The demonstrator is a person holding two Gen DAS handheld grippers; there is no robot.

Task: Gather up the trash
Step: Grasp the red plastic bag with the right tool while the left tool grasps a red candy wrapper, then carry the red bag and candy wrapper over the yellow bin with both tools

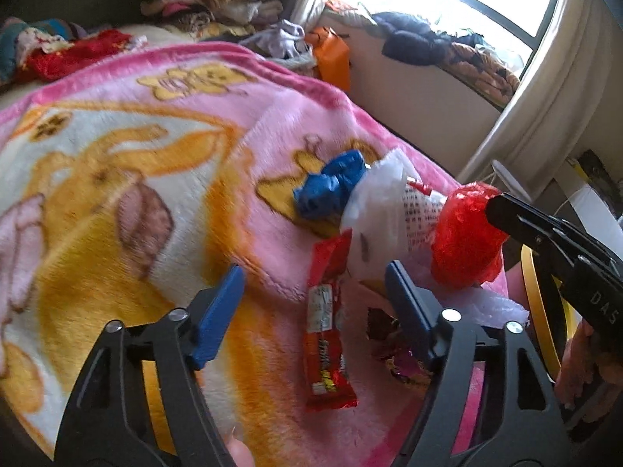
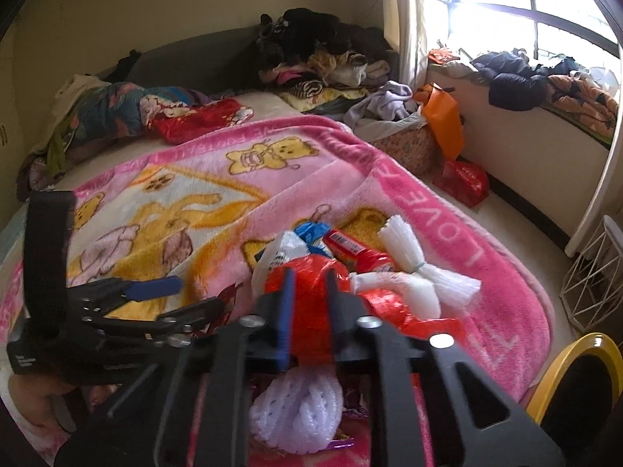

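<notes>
Trash lies on a pink blanket (image 1: pixel 117 194) on the bed. My left gripper (image 1: pixel 311 292) is open, its blue fingers on either side of a red snack wrapper (image 1: pixel 325 334). Beyond it lie a blue crumpled bag (image 1: pixel 331 190), a white plastic bag (image 1: pixel 389 210) and a purple wrapper (image 1: pixel 393 350). My right gripper (image 2: pixel 309 303) is shut on a red plastic bag (image 2: pixel 311 295), which also shows in the left wrist view (image 1: pixel 463 237). A white foam net (image 2: pixel 296 408) lies under it. The left gripper (image 2: pixel 155 288) shows at the left of the right wrist view.
A yellow-rimmed bin (image 2: pixel 576 381) stands beside the bed at the right. A white wire basket (image 2: pixel 595 272) stands by the window wall. Clothes (image 2: pixel 323 54) are piled at the bed's far end. An orange bag (image 2: pixel 444 120) and a red bag (image 2: pixel 463 183) lie by the window ledge.
</notes>
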